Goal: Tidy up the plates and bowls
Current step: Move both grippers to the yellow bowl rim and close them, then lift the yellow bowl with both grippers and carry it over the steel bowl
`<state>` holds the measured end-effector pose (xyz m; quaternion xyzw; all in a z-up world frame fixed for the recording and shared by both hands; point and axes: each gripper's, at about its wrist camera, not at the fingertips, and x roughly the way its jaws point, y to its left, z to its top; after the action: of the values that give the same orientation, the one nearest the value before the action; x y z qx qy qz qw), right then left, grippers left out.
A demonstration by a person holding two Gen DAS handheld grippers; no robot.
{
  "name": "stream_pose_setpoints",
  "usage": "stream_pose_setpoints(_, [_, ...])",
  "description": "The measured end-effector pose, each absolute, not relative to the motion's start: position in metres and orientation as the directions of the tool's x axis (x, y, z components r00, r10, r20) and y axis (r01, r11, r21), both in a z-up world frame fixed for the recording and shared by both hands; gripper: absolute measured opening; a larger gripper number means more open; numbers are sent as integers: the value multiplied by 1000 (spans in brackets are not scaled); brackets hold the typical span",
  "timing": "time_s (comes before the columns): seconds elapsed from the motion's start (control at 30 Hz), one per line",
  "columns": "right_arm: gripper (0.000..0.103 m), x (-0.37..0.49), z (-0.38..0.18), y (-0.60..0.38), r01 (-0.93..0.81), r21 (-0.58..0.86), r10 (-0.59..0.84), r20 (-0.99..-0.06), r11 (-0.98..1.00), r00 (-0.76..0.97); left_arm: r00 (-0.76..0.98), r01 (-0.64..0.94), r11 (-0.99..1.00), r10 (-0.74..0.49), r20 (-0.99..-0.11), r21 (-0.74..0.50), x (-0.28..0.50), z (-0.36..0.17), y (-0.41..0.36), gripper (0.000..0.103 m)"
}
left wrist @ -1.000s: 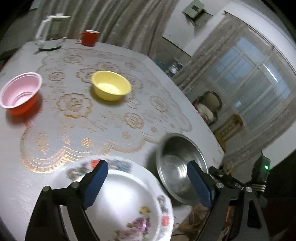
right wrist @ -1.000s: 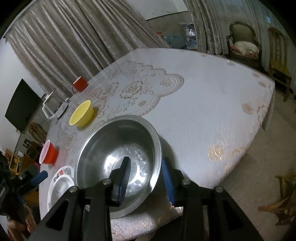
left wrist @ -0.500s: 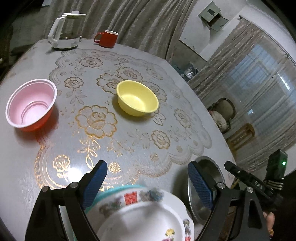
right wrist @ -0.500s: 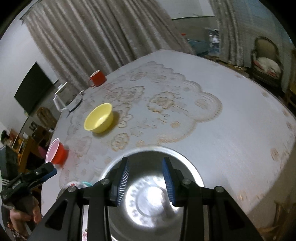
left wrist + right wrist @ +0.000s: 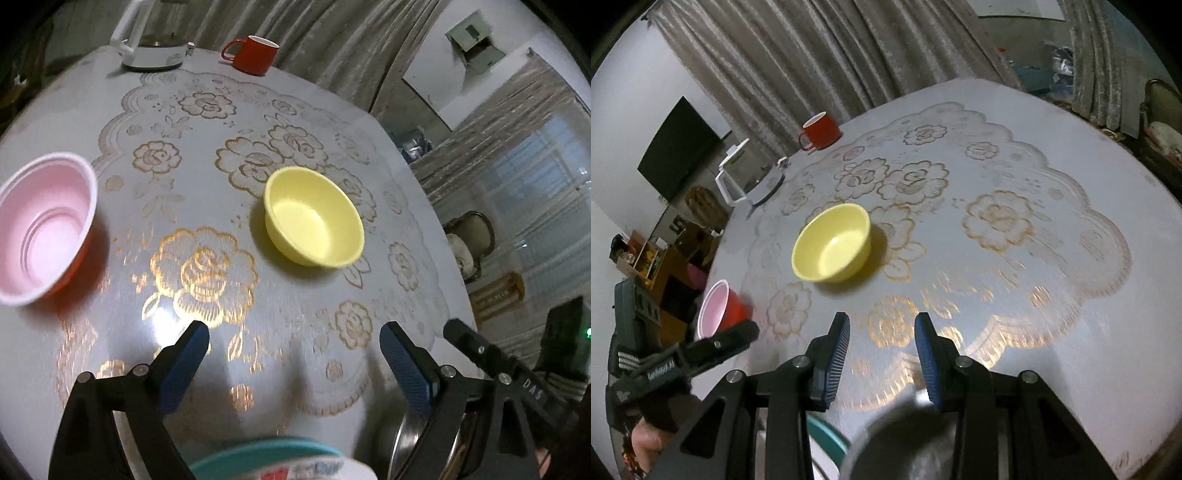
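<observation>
A yellow bowl (image 5: 314, 218) (image 5: 831, 243) stands upright at the table's middle. A red bowl with a pink inside (image 5: 44, 229) (image 5: 718, 310) stands to its left. A floral plate with a teal rim (image 5: 277, 463) (image 5: 827, 439) and a steel bowl (image 5: 410, 443) (image 5: 905, 443) lie at the near edge, mostly cut off. My left gripper (image 5: 293, 350) hovers over bare tablecloth short of the yellow bowl, its jaws opening with nothing between them. My right gripper (image 5: 882, 350) is narrowly open just past the steel bowl's rim and holds nothing.
A red mug (image 5: 253, 53) (image 5: 820, 131) and a white kettle (image 5: 151, 44) (image 5: 750, 181) stand at the table's far edge before grey curtains. The table (image 5: 1071, 387) drops off at the right. A hand (image 5: 646, 443) holds the left gripper at the lower left.
Both grippers moved forward over the table towards the yellow bowl. The plate and the steel bowl slid down to the bottom edge of the views. The left jaws stand slightly wider.
</observation>
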<state>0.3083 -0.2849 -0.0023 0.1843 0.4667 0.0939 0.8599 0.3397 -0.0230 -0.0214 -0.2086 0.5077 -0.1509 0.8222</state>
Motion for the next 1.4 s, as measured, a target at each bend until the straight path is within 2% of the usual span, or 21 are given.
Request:
stream_pose_setpoints(0.2, [40, 364, -9, -273, 24, 454, 386, -785, 891, 485, 474, 36, 881, -431, -768, -473, 369, -18, -27, 92])
stream_pose_setpoints(0.3, [40, 383, -19, -269, 52, 476, 404, -794, 878, 455, 472, 50, 881, -435, -766, -470, 380, -18, -31, 82])
stream_pose_setpoints(0.53, [40, 413, -39, -269, 86, 533, 448, -779, 842, 438, 452, 31, 869, -452, -769, -493, 400, -30, -33, 80])
stream_pose_setpoints(0.63, [40, 420, -48, -267, 102, 541, 455, -783, 835, 424, 436, 24, 870, -452, -778, -492, 406, -37, -34, 72])
stream_pose_setpoints(0.8, [35, 430, -59, -258, 94, 542, 461, -782, 835, 419, 402, 24, 869, -462, -791, -495, 414, -48, -37, 60])
stream_pose_setpoints(0.93, [25, 437, -67, -254, 84, 545, 472, -784, 834, 403, 392, 51, 880, -453, -801, -472, 418, -52, -42, 46])
stream_pose_setpoints(1.03, [20, 439, -74, -251, 96, 535, 465, -799, 839, 381, 388, 68, 882, -455, -802, -467, 420, -55, -45, 43])
stream_pose_setpoints(1.23, [12, 436, -81, -251, 86, 541, 478, -798, 837, 367, 391, 113, 891, -446, -805, -439, 419, -59, -53, 28])
stream_pose_setpoints(1.4, [11, 431, -79, -251, 87, 528, 465, -804, 845, 370, 403, 135, 893, -446, -799, -430, 412, -55, -57, 27])
